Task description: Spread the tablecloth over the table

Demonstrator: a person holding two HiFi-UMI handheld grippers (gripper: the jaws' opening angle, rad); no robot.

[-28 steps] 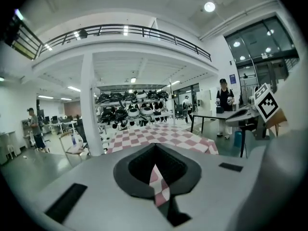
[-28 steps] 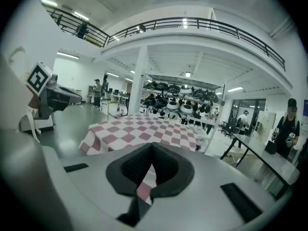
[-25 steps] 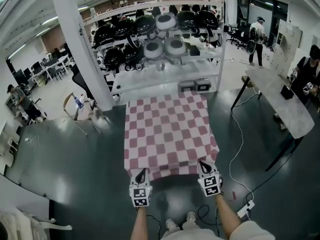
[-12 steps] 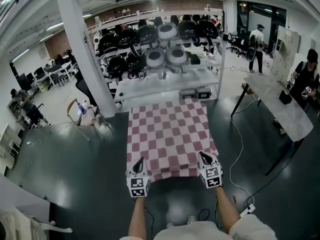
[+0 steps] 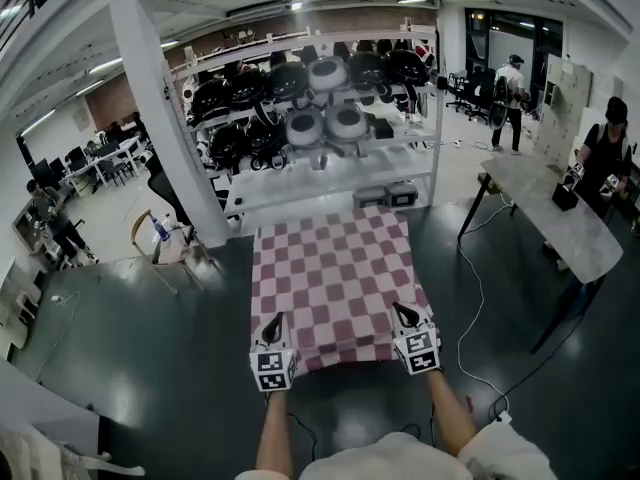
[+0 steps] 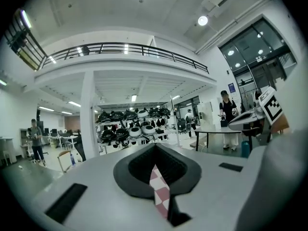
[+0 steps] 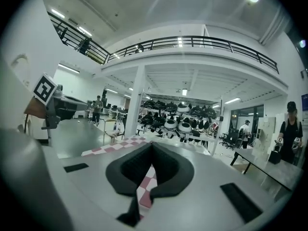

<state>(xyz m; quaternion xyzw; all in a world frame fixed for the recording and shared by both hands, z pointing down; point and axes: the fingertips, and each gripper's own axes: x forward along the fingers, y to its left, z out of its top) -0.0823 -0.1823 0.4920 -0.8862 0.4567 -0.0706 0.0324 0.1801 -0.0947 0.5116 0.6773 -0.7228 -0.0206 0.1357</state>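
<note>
A red-and-white checked tablecloth (image 5: 335,278) lies stretched over the table in front of me, its near edge lifted off the table between my two grippers. My left gripper (image 5: 272,324) is shut on the near left corner; a strip of the checked cloth (image 6: 159,191) shows pinched between its jaws. My right gripper (image 5: 405,314) is shut on the near right corner, with the cloth (image 7: 147,189) caught in its jaws. The table itself is hidden under the cloth.
Beyond the cloth stands a white shelf rack (image 5: 330,158) loaded with black and grey machines. A white pillar (image 5: 160,118) rises at the left. A long grey table (image 5: 555,213) stands at the right with people near it. A cable (image 5: 470,318) trails on the dark floor.
Both grippers have risen with the cloth's near edge, which now hangs higher and flatter. The head view has shifted slightly.
</note>
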